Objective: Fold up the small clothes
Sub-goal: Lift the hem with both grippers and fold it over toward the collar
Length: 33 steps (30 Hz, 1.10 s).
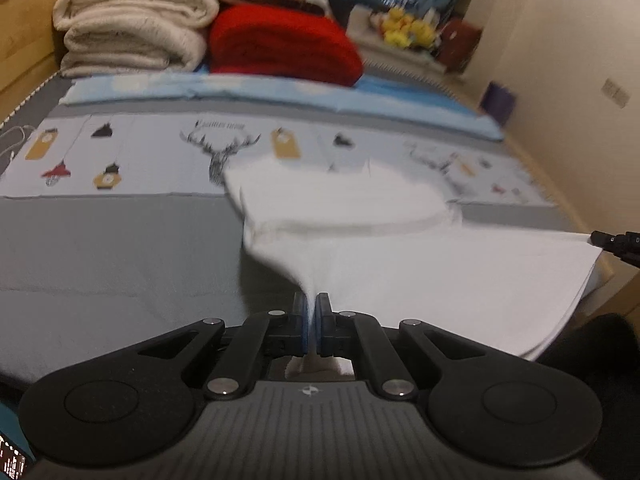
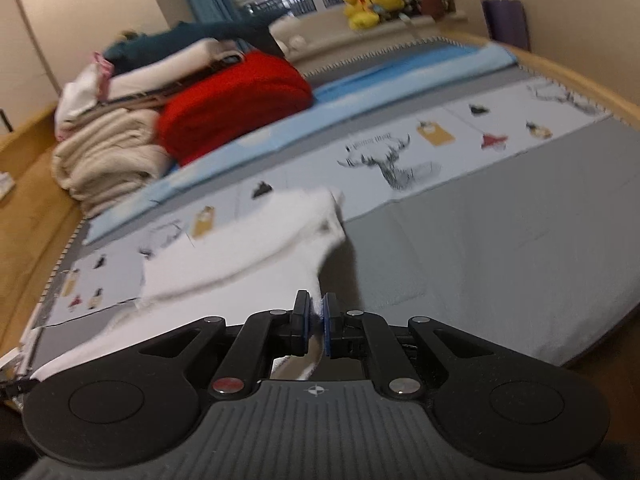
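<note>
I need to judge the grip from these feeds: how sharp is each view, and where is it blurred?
Left wrist: tongs sharp, shut on the white cloth; cloth and red blanket smeared by motion. Right wrist: tongs crisp, cloth and blankets blurred, bed edge bowed by the fisheye.

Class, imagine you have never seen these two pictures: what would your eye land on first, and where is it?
First, the white garment, spread over the grey bed and pinched at its near edge by the left claw and the right claw. Next, the red blanket at the far end, beside the cream blankets.
</note>
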Tool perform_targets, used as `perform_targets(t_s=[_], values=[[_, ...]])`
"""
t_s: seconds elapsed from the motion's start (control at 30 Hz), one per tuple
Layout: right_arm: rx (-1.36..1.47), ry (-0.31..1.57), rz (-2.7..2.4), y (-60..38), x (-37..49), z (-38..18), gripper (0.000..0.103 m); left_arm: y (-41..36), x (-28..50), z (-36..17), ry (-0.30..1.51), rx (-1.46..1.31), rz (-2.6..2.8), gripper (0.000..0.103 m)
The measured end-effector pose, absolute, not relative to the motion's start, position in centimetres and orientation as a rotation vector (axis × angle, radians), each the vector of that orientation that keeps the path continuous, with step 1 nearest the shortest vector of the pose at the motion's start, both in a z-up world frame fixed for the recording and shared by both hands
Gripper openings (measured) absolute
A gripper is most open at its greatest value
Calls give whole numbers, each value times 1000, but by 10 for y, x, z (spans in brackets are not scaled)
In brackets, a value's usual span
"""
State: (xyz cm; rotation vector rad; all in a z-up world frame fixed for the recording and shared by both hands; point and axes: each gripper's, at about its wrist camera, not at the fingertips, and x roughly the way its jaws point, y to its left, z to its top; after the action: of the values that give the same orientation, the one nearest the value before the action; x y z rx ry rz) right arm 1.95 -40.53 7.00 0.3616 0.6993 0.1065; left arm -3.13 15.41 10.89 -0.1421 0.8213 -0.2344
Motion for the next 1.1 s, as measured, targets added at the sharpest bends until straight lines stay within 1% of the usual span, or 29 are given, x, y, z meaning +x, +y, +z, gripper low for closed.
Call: perform_targets(t_s=[0.07,0.13,0.23,0.33,0.4,0.5,0.63,0.7,0.77,0.8,0.9,1.03,1.1], values=[[381,638,151,-409,-3,91,6,159,-42,119,806,-146,-241,3],[364,597,156,-409,-15,102,6,165,-38,118,816,-184,-234,3],[352,599,143,-409,-1,97,6,177,-12,103,841,-248,-206,3],[368,636,104,-409,34,81,5,188,33,88,861,-329,-167,3],[348,660,57,-404,61,72,5,186,65,80,856,-328,-166,3],[302,685,31,-395,107,57,5,182,121,55,893,-297,-143,3],[217,746,14,-384,181,13,5,177,175,-7,955,-214,-80,4],[207,792,-5,-381,205,-16,5,180,193,-31,1062,-233,-43,4],[233,891,-17,-379,223,-44,5,182,205,-29,1018,-278,-73,3],[261,917,-26,-380,230,-49,6,182,211,-30,1013,-263,-75,3],[264,881,-26,-378,244,-47,5,190,225,-35,1005,-284,-59,5],[311,766,-117,-390,251,-34,6,212,222,-18,861,-365,21,5],[355,728,-138,-397,250,-29,10,213,216,-15,866,-377,37,6]])
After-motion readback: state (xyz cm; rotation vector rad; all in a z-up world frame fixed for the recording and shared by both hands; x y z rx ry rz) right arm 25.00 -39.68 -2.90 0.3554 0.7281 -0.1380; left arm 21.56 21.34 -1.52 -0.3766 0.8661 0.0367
